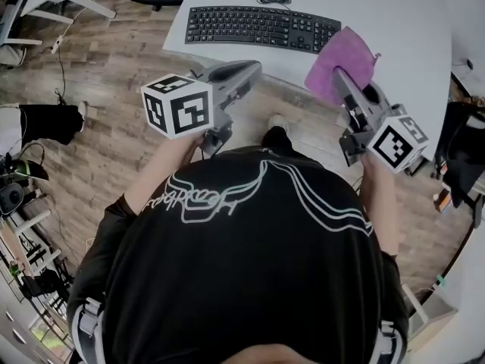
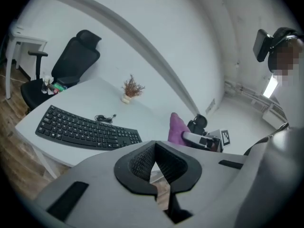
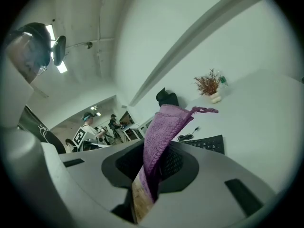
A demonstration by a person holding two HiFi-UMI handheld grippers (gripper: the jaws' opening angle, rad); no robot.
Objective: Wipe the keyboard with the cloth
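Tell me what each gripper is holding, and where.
The right gripper pinches the purple cloth near one end; the left gripper is shut on nothing.

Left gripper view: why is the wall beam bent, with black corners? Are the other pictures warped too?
Left gripper view: the wide-angle lens bows the wall beam and blackens the corners. Right gripper view: same warp; the purple cloth, close to the lens, looks oversized. Head view: milder bending, keyboard sharp.
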